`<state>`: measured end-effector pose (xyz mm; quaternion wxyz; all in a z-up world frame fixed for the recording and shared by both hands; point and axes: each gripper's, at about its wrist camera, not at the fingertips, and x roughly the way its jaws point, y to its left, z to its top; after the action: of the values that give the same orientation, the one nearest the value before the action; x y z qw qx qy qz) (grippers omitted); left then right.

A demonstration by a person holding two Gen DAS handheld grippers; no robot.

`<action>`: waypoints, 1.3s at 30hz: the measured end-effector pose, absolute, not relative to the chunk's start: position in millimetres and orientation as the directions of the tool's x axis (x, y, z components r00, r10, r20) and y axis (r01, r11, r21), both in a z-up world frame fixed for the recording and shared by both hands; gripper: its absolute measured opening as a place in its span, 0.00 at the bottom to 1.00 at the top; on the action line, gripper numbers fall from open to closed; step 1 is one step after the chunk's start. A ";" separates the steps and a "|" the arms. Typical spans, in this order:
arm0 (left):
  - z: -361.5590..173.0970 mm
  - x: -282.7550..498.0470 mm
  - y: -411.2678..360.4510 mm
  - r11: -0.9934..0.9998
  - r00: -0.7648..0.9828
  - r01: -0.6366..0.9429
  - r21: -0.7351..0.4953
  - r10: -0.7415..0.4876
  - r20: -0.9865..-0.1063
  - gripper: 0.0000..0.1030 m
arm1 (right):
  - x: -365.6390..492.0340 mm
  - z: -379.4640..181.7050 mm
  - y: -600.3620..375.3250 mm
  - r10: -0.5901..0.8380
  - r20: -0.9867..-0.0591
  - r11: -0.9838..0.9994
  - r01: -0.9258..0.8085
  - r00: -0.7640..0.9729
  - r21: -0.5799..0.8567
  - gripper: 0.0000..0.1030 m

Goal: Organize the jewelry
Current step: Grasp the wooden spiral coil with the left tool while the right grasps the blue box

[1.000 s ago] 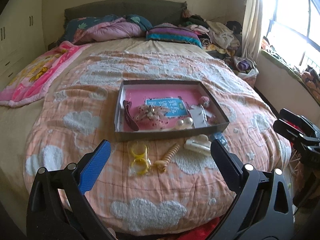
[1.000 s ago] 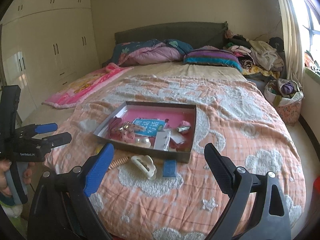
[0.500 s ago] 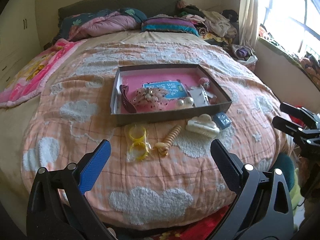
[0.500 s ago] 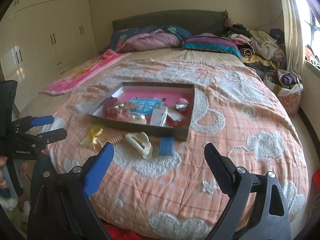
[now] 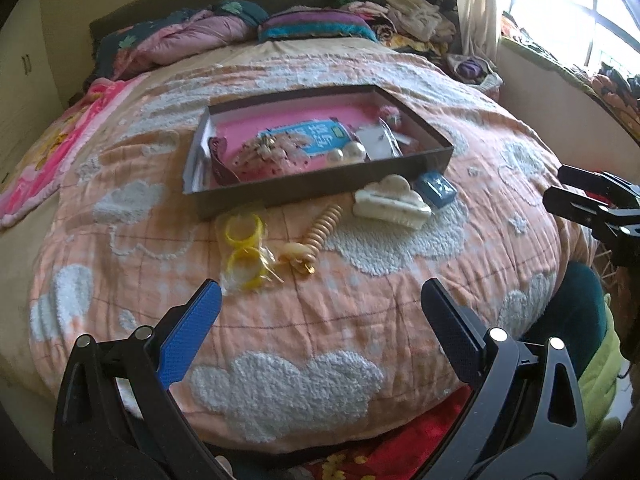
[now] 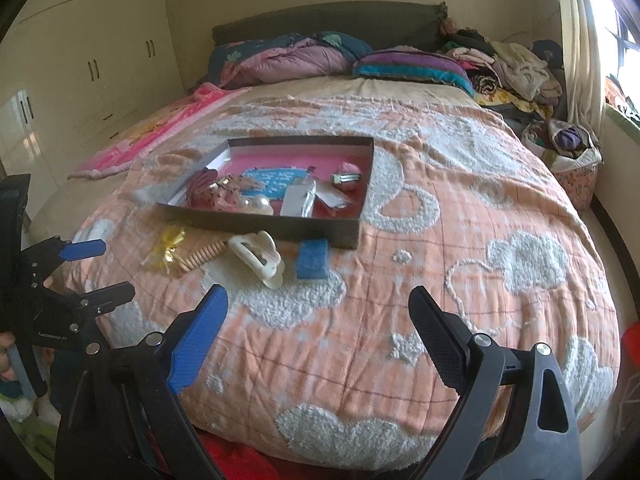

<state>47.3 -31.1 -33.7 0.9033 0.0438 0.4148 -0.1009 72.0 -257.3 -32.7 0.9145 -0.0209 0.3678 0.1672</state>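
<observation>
A dark shallow box [image 5: 320, 190] with a pink floor lies on the bed and holds hair clips, pearls and a blue card; it also shows in the right wrist view [image 6: 256, 220]. In front of it lie yellow rings in a clear bag [image 5: 244, 248], a beige spiral clip [image 5: 316, 236], a cream claw clip [image 5: 390, 202] and a small blue box [image 5: 436, 190]. My left gripper [image 5: 320, 308] is open and empty, just short of the yellow rings. My right gripper [image 6: 318, 312] is open and empty, a little short of the claw clip [image 6: 260, 258] and blue box [image 6: 314, 264].
The orange quilt with white clouds [image 5: 280, 380] covers the bed. Pillows and a clothes pile [image 6: 512, 68] sit at the head. A pink blanket [image 5: 36, 160] lies at the left, wardrobes [image 6: 80, 72] beyond it, and a window [image 5: 580, 12] at the right.
Both grippers have moved forward and down toward the bed, so the box and loose items look larger and closer. Both stay open and empty.
</observation>
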 end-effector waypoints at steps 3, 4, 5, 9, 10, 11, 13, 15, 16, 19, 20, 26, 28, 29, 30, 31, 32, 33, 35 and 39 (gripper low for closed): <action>-42.2 50.1 -32.9 0.974 0.623 0.225 -0.002 -0.145 -0.768 0.91 | 75.6 -40.0 -258.4 0.281 -0.693 0.946 -0.313 0.663 0.083 0.88; -44.6 51.8 -33.3 0.974 0.621 0.227 0.000 -0.145 -0.770 0.91 | 77.2 -42.4 -258.5 0.278 -0.699 0.947 -0.311 0.659 0.083 0.88; -47.8 54.1 -33.7 0.974 0.623 0.225 0.015 -0.132 -0.771 0.91 | 79.1 -44.8 -258.5 0.276 -0.704 0.948 -0.308 0.655 0.084 0.88; -54.8 67.7 -30.7 0.973 0.621 0.230 0.033 -0.121 -0.775 0.90 | 85.7 -50.4 -256.0 0.277 -0.718 0.947 -0.310 0.638 0.090 0.88; -56.0 72.1 -29.3 0.973 0.618 0.231 0.031 -0.122 -0.777 0.89 | 87.6 -51.3 -254.7 0.279 -0.721 0.946 -0.313 0.634 0.090 0.88; -57.3 78.8 -27.3 0.973 0.614 0.231 0.026 -0.125 -0.779 0.84 | 88.6 -52.0 -253.9 0.278 -0.722 0.945 -0.314 0.633 0.089 0.88; -58.4 89.4 -25.6 0.971 0.607 0.236 0.023 -0.129 -0.784 0.75 | 92.7 -53.4 -251.2 0.283 -0.726 0.943 -0.322 0.627 0.089 0.88; -60.3 98.5 -26.1 0.971 0.600 0.236 0.029 -0.122 -0.791 0.63 | 98.6 -56.2 -248.9 0.278 -0.737 0.943 -0.323 0.616 0.086 0.88; -61.8 103.4 -28.0 0.969 0.590 0.245 0.034 -0.122 -0.798 0.57 | 102.0 -57.5 -248.2 0.276 -0.742 0.943 -0.322 0.611 0.086 0.88; -64.6 113.4 -33.1 0.963 0.565 0.270 0.013 -0.147 -0.812 0.47 | 113.1 -62.0 -247.5 0.277 -0.755 0.942 -0.322 0.594 0.093 0.88; -65.9 118.3 -35.1 0.960 0.548 0.280 -0.007 -0.166 -0.820 0.46 | 118.8 -64.0 -247.3 0.283 -0.762 0.941 -0.324 0.582 0.102 0.88; -77.5 136.8 -47.9 0.948 0.513 0.319 0.017 -0.158 -0.844 0.30 | 149.2 -77.3 -245.5 0.287 -0.782 0.943 -0.309 0.553 0.128 0.80; -82.1 141.9 -50.8 0.944 0.505 0.329 0.034 -0.145 -0.851 0.30 | 157.6 -82.6 -243.1 0.286 -0.794 0.943 -0.306 0.536 0.133 0.74; -84.9 144.2 -51.8 0.943 0.499 0.331 0.040 -0.139 -0.855 0.30 | 161.3 -85.4 -241.6 0.292 -0.798 0.940 -0.311 0.528 0.139 0.69; -86.6 145.7 -52.0 0.942 0.494 0.332 0.040 -0.137 -0.858 0.30 | 164.9 -88.6 -239.2 0.291 -0.803 0.940 -0.313 0.520 0.137 0.65; -88.4 147.0 -52.2 0.942 0.490 0.332 0.040 -0.136 -0.861 0.30 | 167.9 -90.9 -237.0 0.290 -0.808 0.939 -0.315 0.514 0.137 0.63; -90.0 147.8 -52.0 0.943 0.488 0.331 0.041 -0.134 -0.863 0.30 | 170.3 -93.1 -235.1 0.296 -0.809 0.937 -0.321 0.507 0.142 0.60; -91.7 148.6 -52.1 0.943 0.485 0.330 0.039 -0.134 -0.864 0.30 | 174.1 -96.0 -232.2 0.302 -0.813 0.934 -0.326 0.498 0.147 0.57; -92.8 148.9 -52.4 0.944 0.484 0.329 0.038 -0.134 -0.865 0.30 | 178.5 -100.0 -226.9 0.308 -0.817 0.930 -0.336 0.487 0.150 0.53; -94.1 150.7 -53.4 0.945 0.482 0.326 0.029 -0.140 -0.865 0.30 | 190.2 -109.8 -214.5 0.316 -0.833 0.923 -0.350 0.455 0.159 0.41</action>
<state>150.7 -53.4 -94.1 0.8556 0.0948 0.4903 -0.1362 190.2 -214.5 -109.8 0.8527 -0.0177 0.4841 0.1953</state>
